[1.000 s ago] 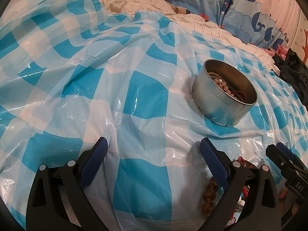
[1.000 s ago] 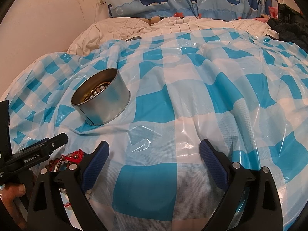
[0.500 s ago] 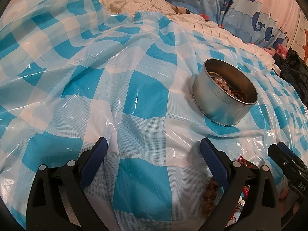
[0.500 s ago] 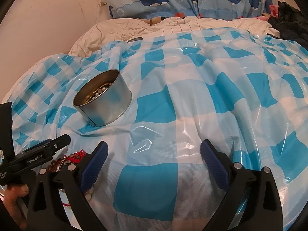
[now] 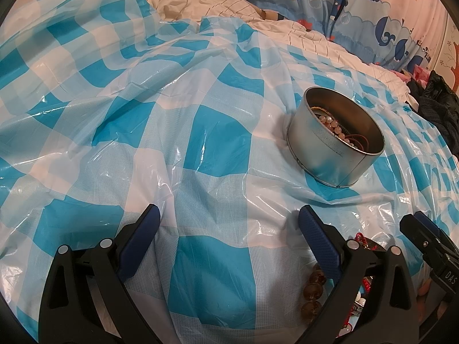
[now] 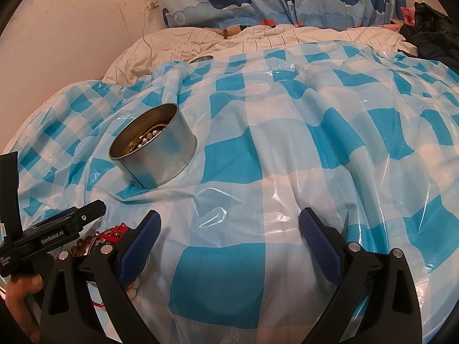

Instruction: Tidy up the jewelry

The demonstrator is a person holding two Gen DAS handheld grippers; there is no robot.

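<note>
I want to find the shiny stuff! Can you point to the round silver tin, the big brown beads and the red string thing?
Round silver metal tin (image 5: 324, 143), left wrist view, outer side wall.
Big brown round beads (image 5: 312, 289), left wrist view, middle bead.
Red knotted string charm (image 6: 114, 233), right wrist view, red tassel knot.

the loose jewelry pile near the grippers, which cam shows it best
The left wrist view: its loose jewelry pile shows amber beads and red cord beside the left gripper, partly behind a finger. The right wrist view catches only brown beads and a red tassel, mostly hidden behind the right gripper.
</note>
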